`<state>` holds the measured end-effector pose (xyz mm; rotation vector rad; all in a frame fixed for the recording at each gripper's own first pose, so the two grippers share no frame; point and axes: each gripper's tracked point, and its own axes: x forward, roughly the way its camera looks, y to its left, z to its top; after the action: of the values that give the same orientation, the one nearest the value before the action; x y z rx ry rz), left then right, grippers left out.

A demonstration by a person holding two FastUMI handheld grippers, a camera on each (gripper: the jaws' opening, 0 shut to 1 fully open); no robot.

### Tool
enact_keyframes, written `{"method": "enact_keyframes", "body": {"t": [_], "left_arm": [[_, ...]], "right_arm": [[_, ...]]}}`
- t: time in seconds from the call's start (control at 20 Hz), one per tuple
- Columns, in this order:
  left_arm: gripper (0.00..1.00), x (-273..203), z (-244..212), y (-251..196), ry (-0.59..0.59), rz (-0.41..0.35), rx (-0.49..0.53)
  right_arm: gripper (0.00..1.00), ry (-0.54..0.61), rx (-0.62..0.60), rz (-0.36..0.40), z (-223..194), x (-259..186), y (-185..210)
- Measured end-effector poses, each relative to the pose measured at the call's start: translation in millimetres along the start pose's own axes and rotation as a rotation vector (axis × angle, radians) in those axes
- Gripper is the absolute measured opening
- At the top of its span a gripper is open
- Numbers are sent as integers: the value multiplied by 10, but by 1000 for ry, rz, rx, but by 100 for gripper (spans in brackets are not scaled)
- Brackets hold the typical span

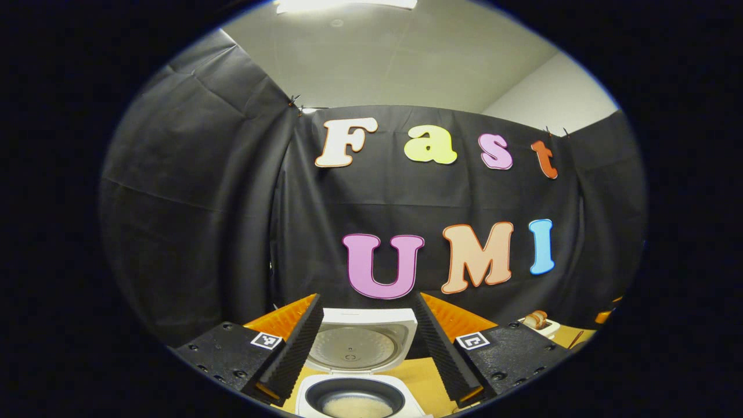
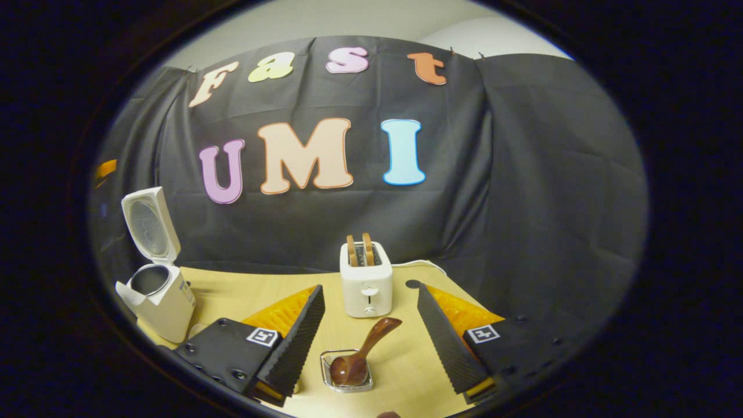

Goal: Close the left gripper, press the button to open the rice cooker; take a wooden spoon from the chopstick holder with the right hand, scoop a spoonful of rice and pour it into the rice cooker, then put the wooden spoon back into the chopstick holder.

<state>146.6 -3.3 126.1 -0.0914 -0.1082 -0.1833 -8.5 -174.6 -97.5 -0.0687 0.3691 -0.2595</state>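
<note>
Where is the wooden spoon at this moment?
In the right gripper view, the spoon rests bowl-down in a small clear holder on the table, between the open right tongs and just in front of the white toaster.

Toaster (image 2: 365, 278) close behind wooden spoon (image 2: 360, 354)

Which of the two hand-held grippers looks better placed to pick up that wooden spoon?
The right hand-held gripper: its open fingers point straight at the wooden spoon in the chopstick holder. The left hand-held gripper faces the open rice cooker instead.
</note>
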Motion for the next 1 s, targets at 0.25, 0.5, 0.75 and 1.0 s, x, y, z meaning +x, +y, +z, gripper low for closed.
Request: {"method": "enact_keyframes", "body": {"t": [0.25,0.5,0.75,1.0], "left_arm": [[89,528,-17,172,31,-17,9],[89,1069,42,254,16,-47,-54],[89,1541,-296,329,110,-52,1],[89,1845,-586,290,161,-60,49]], "right_arm": [[99,-17,-21,-10,28,-152,168],[99,-10,-28,-24,23,-275,288],[99,-10,-58,-54,4,-389,322],[100,-3,-61,-76,-19,-452,284]]}}
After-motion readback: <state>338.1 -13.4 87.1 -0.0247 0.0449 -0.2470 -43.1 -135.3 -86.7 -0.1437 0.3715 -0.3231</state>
